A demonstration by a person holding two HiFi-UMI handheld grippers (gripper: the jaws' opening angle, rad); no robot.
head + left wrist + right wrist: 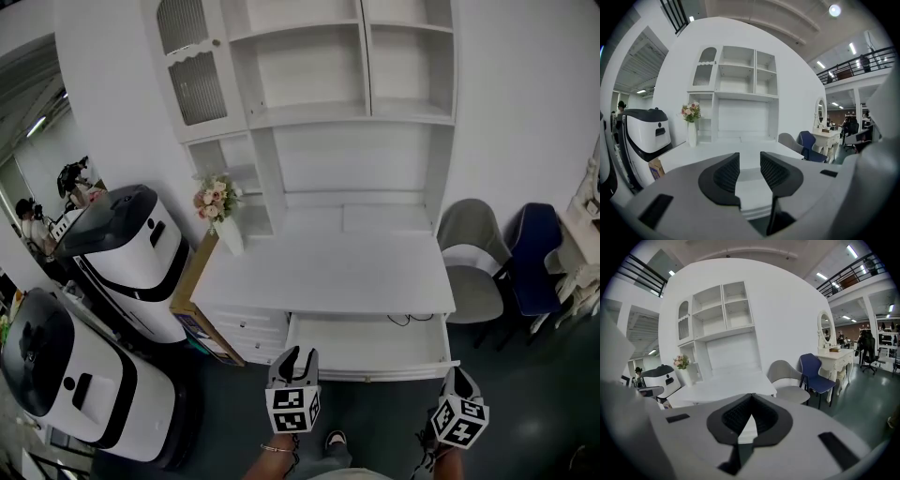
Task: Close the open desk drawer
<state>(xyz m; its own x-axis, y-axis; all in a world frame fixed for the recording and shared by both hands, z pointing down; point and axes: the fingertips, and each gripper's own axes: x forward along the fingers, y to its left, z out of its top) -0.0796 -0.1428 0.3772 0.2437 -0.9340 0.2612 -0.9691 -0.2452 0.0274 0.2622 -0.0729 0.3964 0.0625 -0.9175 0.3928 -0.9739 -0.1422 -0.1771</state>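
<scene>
The desk drawer (pixel 367 347) stands pulled out under the white desk (pixel 319 272). The head view shows its front only as a thin edge, and the gripper bodies hide most of it in the gripper views. The left gripper (pixel 296 358) is at the drawer's front left corner, jaws spread with nothing between them, though whether it touches cannot be made out. The right gripper (pixel 457 375) is near the front right corner, its jaw tips pressed together on nothing.
</scene>
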